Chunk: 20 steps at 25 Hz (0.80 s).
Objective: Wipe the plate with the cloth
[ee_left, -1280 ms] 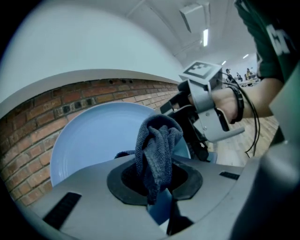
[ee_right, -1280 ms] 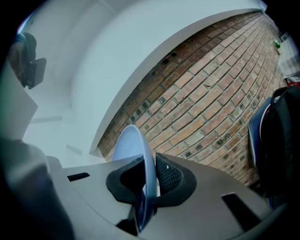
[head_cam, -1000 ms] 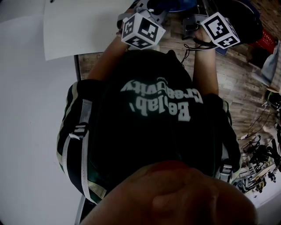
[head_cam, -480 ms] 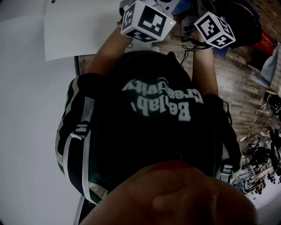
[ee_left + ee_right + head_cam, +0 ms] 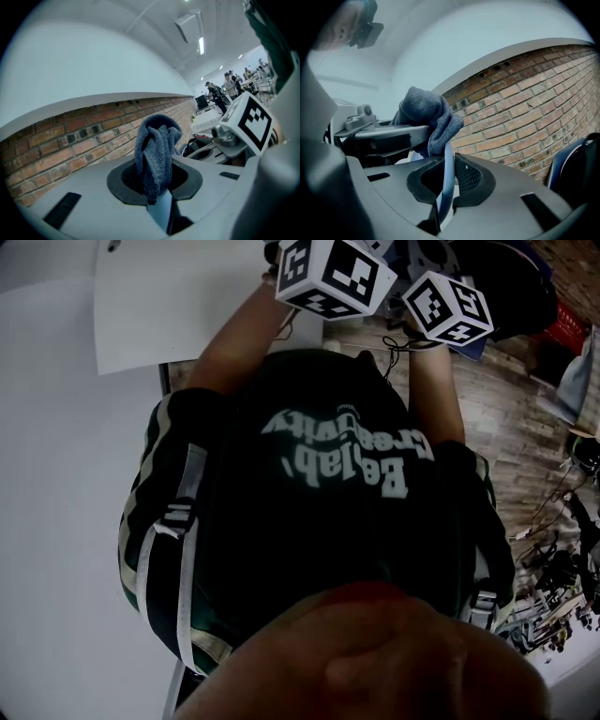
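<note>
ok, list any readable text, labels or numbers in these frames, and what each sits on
"Be:lab": white print on the person's dark shirt, upside down in the head view.
"Creativity": that print's other line; soft, reading uncertain.
Left marker cube, right marker cube: black-and-white square patterns, no letters.
Cloth, plate: no print visible.
Floor clutter at the right: too small to read.

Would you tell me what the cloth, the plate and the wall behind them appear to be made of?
The cloth: grey-blue terry or microfibre, matte; nubbly weave and soft folds show. The plate: pale blue, smooth rim, slight sheen; plastic or glazed ceramic, unclear. The wall: rough red brick with mortar lines.
</note>
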Tool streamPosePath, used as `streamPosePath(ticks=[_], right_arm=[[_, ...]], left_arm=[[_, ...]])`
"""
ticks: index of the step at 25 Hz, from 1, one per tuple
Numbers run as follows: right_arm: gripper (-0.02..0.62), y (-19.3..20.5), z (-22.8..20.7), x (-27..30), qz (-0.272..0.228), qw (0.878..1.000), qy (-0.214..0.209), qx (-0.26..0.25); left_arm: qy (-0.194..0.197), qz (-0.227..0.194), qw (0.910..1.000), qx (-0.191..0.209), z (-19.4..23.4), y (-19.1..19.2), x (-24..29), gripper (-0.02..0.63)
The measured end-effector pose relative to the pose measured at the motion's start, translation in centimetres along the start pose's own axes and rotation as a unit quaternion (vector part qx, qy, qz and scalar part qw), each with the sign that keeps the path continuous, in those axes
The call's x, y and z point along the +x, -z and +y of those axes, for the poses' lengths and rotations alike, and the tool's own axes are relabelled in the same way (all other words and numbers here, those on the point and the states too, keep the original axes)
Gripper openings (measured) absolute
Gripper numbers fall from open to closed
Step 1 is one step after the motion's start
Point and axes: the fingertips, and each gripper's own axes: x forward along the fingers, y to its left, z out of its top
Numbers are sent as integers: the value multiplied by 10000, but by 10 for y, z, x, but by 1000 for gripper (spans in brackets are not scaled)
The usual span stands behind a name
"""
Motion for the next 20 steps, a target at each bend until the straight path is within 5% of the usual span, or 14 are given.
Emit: streamPosePath(ticks=[20], right_arm=[[11, -20, -12, -3, -484, 9980, -234, 320]], left_arm=[[-1154, 179, 9922, -440, 98, 13, -28, 67]])
